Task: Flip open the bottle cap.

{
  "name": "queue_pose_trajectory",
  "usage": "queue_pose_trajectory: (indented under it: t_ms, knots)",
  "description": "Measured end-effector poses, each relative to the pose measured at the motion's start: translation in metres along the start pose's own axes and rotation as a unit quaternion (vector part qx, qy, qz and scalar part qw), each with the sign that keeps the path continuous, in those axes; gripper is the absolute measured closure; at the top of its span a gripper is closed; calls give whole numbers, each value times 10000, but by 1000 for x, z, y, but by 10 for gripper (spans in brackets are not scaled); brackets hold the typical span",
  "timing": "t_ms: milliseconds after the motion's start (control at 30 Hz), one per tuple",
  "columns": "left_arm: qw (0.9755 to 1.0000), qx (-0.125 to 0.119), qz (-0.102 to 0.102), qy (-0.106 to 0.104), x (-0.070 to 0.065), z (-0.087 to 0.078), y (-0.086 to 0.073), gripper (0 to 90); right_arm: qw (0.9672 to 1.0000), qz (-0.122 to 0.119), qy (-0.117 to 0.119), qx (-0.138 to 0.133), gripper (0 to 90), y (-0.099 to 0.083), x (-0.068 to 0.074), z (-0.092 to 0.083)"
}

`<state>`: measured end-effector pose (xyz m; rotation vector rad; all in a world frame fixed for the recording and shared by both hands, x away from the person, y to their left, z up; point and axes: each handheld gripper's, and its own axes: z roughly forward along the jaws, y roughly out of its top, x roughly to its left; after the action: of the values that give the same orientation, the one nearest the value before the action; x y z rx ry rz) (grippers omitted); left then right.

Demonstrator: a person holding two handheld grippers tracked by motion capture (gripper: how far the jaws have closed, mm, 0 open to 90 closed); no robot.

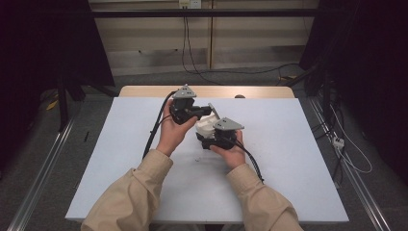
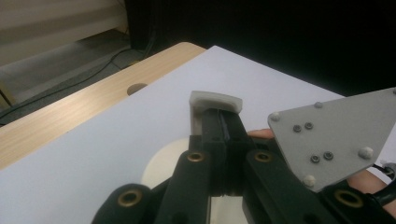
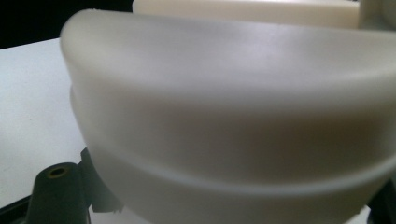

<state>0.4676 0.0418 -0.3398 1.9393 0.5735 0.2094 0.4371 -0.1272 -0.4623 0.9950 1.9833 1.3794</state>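
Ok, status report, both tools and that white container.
Right tool shut on white container. Left tool shut on white piece beside it. Nothing in the way.

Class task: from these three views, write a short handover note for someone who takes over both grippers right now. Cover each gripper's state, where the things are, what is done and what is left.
Left gripper: fingers shut on a small white tab that sticks up above the table.
Right gripper: shut on the white plastic container, which sits right up against its camera.
Where: both grippers meet over the middle of the white table, with the white container between them.
Done: each gripper has its grip.
Left: probably pulling the tab piece and container apart or fitting them together; the views do not settle which. The join is hidden.
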Motion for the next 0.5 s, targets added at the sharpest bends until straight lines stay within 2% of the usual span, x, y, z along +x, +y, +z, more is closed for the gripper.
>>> queue_pose_trajectory:
  t_ms: [500]
  knots:
    - [10000,18,-14,46,0,7,5,900,10000,0,-6,8,187,0,0,0]
